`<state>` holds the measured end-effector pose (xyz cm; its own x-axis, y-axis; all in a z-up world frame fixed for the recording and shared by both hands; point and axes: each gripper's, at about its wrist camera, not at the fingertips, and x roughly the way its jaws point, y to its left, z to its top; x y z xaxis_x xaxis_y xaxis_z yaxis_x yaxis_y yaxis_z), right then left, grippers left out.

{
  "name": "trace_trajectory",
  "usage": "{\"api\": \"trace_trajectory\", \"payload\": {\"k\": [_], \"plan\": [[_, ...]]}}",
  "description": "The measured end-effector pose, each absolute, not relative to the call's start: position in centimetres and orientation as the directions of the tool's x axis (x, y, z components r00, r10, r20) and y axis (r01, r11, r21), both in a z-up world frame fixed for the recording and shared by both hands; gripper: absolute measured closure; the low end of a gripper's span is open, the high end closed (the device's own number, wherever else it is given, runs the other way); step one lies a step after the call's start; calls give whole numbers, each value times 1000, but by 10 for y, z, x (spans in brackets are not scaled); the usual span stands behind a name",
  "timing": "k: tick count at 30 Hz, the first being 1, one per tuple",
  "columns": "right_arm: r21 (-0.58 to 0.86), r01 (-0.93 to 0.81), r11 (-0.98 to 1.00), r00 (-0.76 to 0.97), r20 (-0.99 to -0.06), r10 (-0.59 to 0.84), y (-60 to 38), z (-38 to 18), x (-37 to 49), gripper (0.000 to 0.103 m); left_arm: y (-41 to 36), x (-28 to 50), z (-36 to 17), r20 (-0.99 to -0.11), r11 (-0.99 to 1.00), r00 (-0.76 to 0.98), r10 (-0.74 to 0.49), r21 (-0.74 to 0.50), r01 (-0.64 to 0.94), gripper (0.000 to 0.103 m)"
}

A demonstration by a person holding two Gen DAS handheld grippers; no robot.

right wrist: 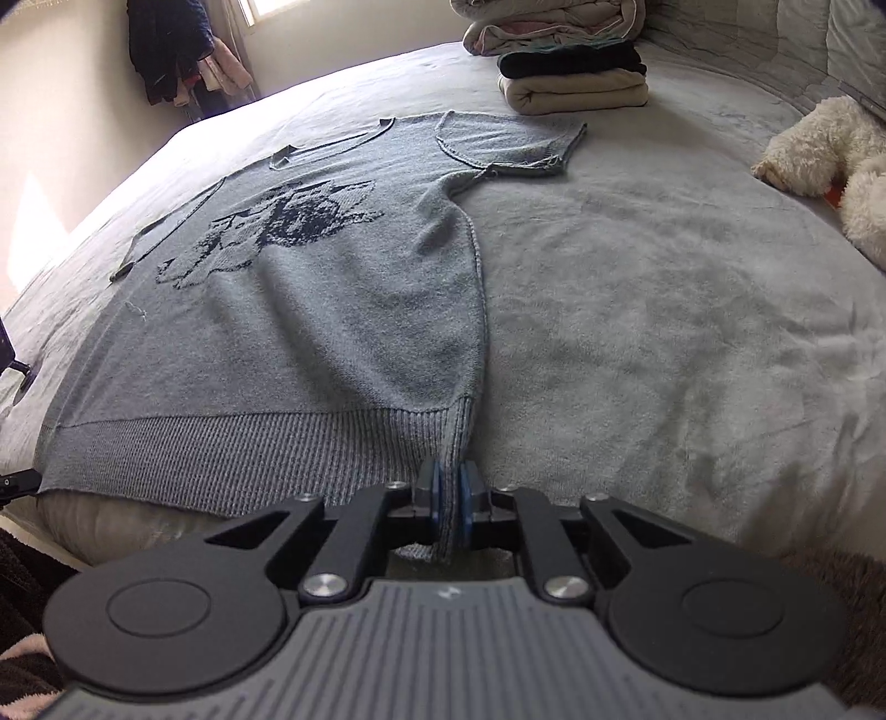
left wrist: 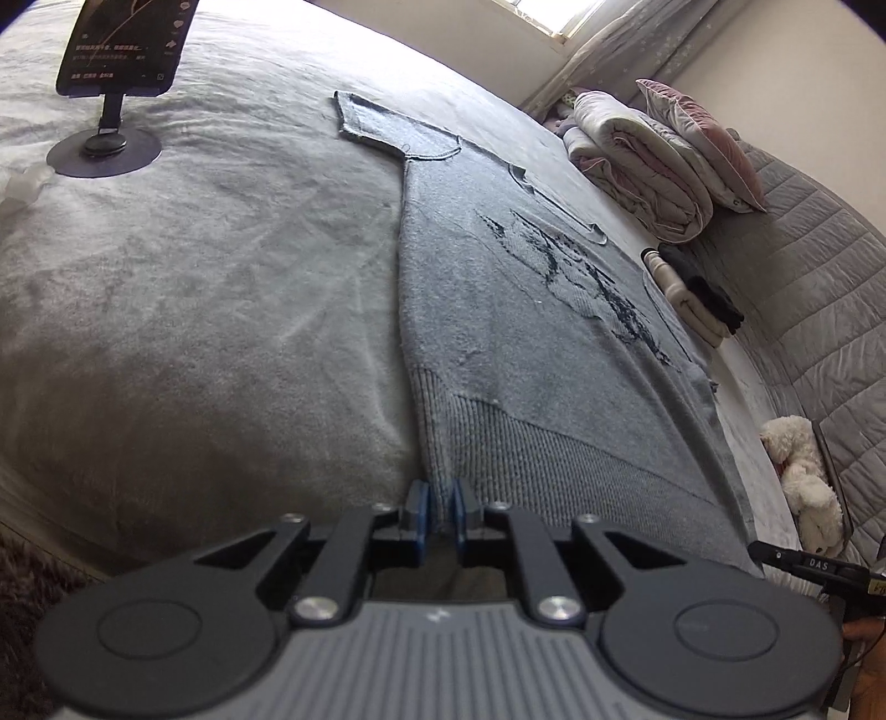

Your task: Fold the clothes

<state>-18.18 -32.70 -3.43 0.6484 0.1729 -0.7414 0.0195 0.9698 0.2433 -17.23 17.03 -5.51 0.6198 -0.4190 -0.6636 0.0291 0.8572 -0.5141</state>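
Note:
A grey-blue knitted short-sleeved sweater [left wrist: 498, 332] with a dark pattern on its chest lies spread flat on the bed, its ribbed hem toward me. In the left wrist view my left gripper [left wrist: 441, 512] is shut on the hem's left corner, the knit pinched between the blue pads. The right wrist view shows the same sweater [right wrist: 310, 310]. There my right gripper [right wrist: 449, 507] is shut on the hem's right corner, a strip of ribbing hanging down between its pads. Both sleeves lie flat at the far end.
A phone on a round-based stand [left wrist: 111, 111] is at the bed's far left. Folded clothes [right wrist: 573, 77], rolled bedding [left wrist: 642, 160] and a pillow lie near the quilted headboard. A white plush toy [right wrist: 830, 160] sits at the bed's right. Clothes [right wrist: 171, 50] hang in the corner.

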Motion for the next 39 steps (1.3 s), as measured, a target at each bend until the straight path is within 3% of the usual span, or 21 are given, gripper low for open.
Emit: {"api": "trace_trajectory", "payload": {"k": [2, 4, 5, 10, 20, 23, 24, 30, 39], "plan": [[292, 32, 956, 655, -729, 200, -337, -32, -172, 85, 172, -172, -52, -655, 853, 628, -421, -521, 27, 79], [348, 55, 936, 660, -716, 228, -349, -31, -158, 65, 168, -171, -44, -643, 862, 652, -401, -506, 30, 70], [374, 66, 925, 663, -709, 240, -355, -30, -150, 63, 166, -171, -40, -638, 869, 664, -389, -493, 35, 70], [478, 101, 873, 672, -680, 294, -375, -28, -100, 63, 147, -161, -17, -603, 901, 716, -353, -425, 86, 65], [668, 219, 711, 688, -623, 373, -409, -51, 1, 63, 67, -130, -23, -618, 887, 651, -441, -413, 209, 62], [688, 216, 693, 709, -598, 373, -412, -58, 10, 66, 39, -121, -29, -614, 868, 622, -486, -421, 263, 62], [695, 212, 687, 717, -588, 375, -413, -61, 12, 72, 29, -117, -31, -611, 856, 607, -509, -433, 282, 62], [802, 197, 564, 752, -493, 437, -433, -80, 15, 74, -25, -107, -37, -591, 806, 547, -592, -447, 389, 62], [818, 128, 561, 730, -461, 505, -440, -81, 31, 76, -119, -106, -28, -597, 738, 454, -661, -406, 540, 62]]}}
